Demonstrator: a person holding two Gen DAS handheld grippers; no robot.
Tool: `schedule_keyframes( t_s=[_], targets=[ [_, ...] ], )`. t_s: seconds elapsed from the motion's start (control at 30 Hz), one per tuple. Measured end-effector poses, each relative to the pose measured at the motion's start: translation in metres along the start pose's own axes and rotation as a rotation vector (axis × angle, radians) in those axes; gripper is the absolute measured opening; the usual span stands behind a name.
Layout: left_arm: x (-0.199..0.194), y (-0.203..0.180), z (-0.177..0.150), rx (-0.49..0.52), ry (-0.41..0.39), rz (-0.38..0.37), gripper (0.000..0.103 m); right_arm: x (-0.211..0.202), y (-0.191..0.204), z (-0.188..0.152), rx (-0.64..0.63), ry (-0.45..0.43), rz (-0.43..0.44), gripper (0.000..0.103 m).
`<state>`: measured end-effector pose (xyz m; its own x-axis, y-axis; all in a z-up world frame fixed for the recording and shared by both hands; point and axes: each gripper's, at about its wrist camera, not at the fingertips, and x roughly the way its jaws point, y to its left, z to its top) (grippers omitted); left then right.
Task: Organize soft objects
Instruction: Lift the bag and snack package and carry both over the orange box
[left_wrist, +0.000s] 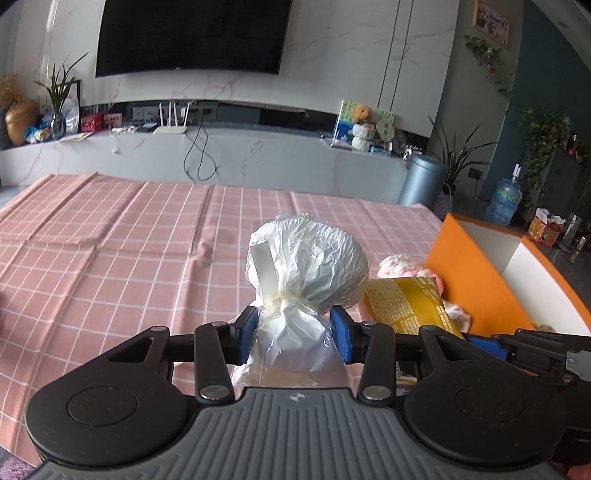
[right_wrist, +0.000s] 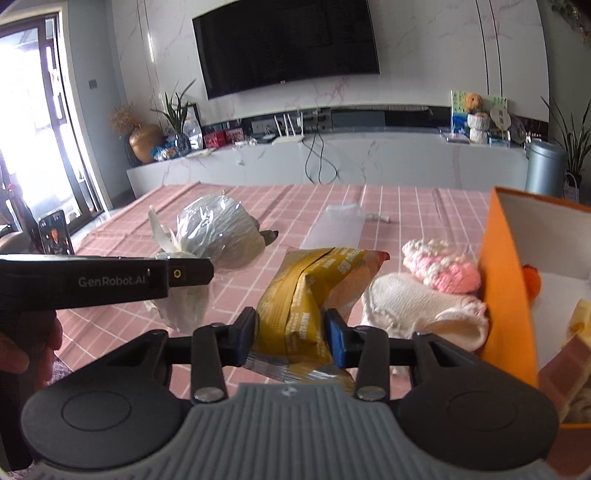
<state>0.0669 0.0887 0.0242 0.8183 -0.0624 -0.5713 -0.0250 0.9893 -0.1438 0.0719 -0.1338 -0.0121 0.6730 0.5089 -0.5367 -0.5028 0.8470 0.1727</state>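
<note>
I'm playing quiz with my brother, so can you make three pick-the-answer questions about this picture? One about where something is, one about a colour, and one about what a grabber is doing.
1. Where is the pink and white knitted thing?
A. inside the box
B. on the tablecloth beside the orange box
C. on the TV shelf

2. What colour is the snack packet?
A. yellow
B. blue
C. green

3. What is the left gripper doing?
A. hanging open over nothing
B. pinching the white tied bag
C. holding a sock

Answers:
1 B: it lies on the checked tablecloth against the orange box wall.
2 A: its wrapper is yellow.
3 B: both blue pads press the white tied bag below its knot.
</note>
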Motion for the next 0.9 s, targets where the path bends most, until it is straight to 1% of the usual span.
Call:
schedule_keyframes(
  t_s=[0.13,0.23,0.47,0.67,0.8,0.9],
  targets=[
    [-0.007,-0.014,0.012,0.016,-0.032,-0.035,0.048,-0.02,-0.016,0.015,-0.003,-0.029,-0.002,0.04],
    [-0.009,-0.028,0.022,0.035,-0.055,-0.073,0.048,-0.035,-0.03,0.027,-0.023,-0.045,-0.019,0.04],
    [0.002,-0.071,0.051,0.079,-0.079,-0.195,0.048,-0.069,-0.072,0.054,-0.072,-0.046,-0.076,0.04],
    [0.022,-0.115,0.07,0.115,-0.066,-0.3,0.048,-0.091,-0.113,0.073,-0.112,-0.023,-0.144,0.04],
    [0.037,-0.145,0.081,0.138,-0.053,-0.36,0.048,-0.098,-0.139,0.081,-0.156,-0.002,-0.198,0.04],
    [0.049,-0.169,0.087,0.156,-0.034,-0.407,0.048,-0.102,-0.158,0.086,-0.164,0.015,-0.222,0.04]
  ],
)
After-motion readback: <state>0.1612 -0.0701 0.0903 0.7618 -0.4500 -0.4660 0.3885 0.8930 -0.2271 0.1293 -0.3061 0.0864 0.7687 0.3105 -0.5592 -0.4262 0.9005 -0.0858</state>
